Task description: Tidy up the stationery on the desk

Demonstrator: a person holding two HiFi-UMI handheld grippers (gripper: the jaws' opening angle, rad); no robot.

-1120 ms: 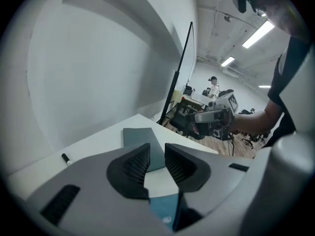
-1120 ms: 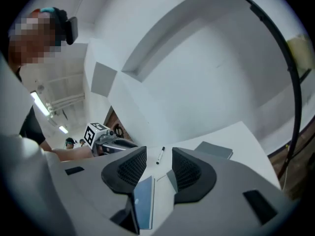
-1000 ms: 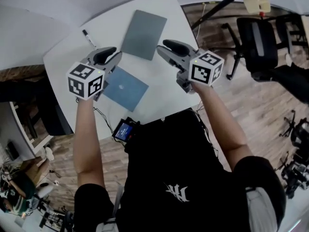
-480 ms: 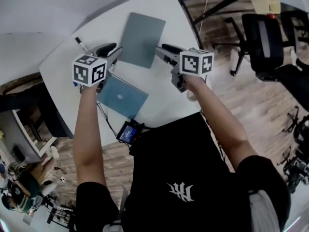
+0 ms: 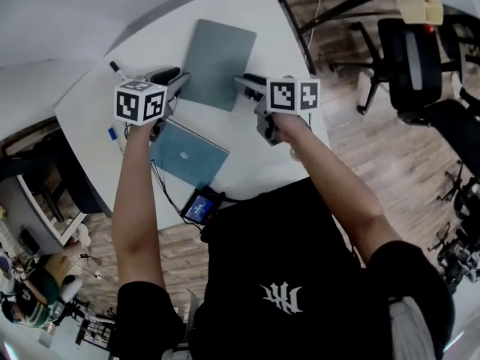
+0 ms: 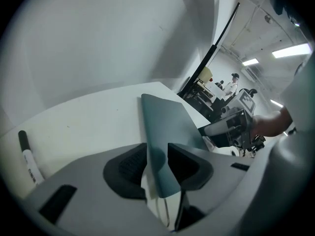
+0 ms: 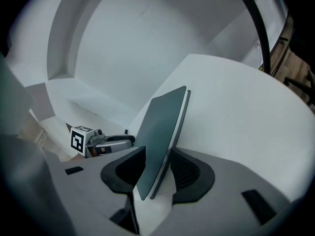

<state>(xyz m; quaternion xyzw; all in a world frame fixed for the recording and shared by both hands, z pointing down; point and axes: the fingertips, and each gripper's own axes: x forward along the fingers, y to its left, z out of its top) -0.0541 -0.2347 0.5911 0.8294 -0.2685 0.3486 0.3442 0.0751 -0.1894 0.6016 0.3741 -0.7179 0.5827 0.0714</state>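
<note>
Moved: the left gripper (image 5: 178,79) and the right gripper (image 5: 241,82) have come down toward the white desk (image 5: 251,152) since a second ago. They now sit at either side of the grey notebook (image 5: 217,60), and both sets of jaws have just been opening.
Left gripper: the jaws are spread. The grey notebook's near corner shows in the gap between them, and the pads do not press on it.
Right gripper: the jaws are spread wide. The notebook's edge runs through the gap, and neither pad clamps it.
Grey notebook: it lies flat on the desk between the two grippers and stretches away ahead of their tips.
Blue notebook (image 5: 189,153): it lies flat on the desk just behind the left gripper, on the person's side.
Marker (image 6: 27,157): it lies on the desk off the left gripper's outer side, apart from it.
Small device with a lit screen (image 5: 197,205): it sits at the desk's near edge, well behind both grippers.
Office chair (image 5: 409,58): it stands on the wood floor, far out to the right gripper's right.
</note>
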